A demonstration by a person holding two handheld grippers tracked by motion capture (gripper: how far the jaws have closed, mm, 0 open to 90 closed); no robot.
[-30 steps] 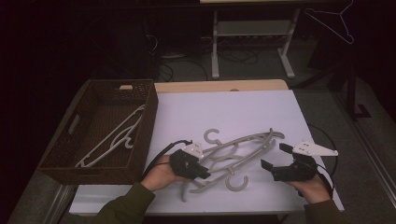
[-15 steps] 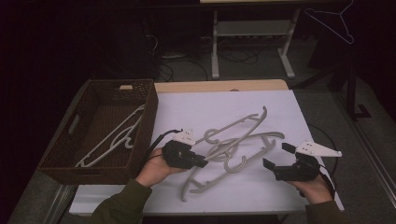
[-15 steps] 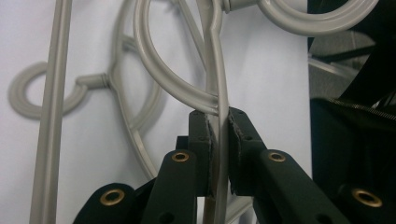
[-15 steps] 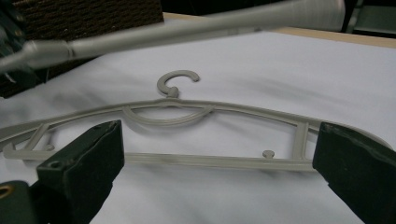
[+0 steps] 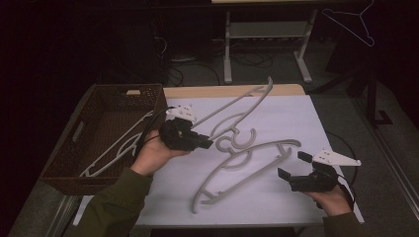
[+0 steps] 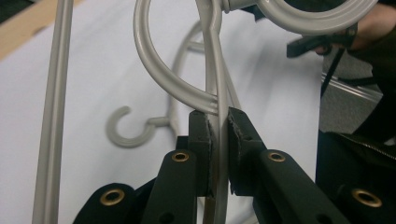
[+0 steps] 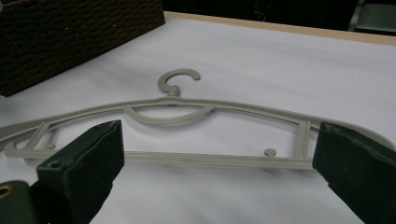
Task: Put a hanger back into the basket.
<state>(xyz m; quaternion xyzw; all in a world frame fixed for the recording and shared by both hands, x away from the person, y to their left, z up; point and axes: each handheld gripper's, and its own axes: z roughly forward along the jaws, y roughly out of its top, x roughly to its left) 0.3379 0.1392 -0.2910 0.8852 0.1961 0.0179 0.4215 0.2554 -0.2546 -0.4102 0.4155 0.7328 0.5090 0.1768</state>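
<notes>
Left gripper clamped on a grey hanger, pads pinching a thin bar just below its hook; that hanger is lifted, tilted up over the white table. Second grey hanger lies flat on the table, between the two grippers. Right gripper jaws spread wide, grasping nothing, near that hanger's end. Wicker basket at left holds white hangers — at least one, exact count unclear.
</notes>
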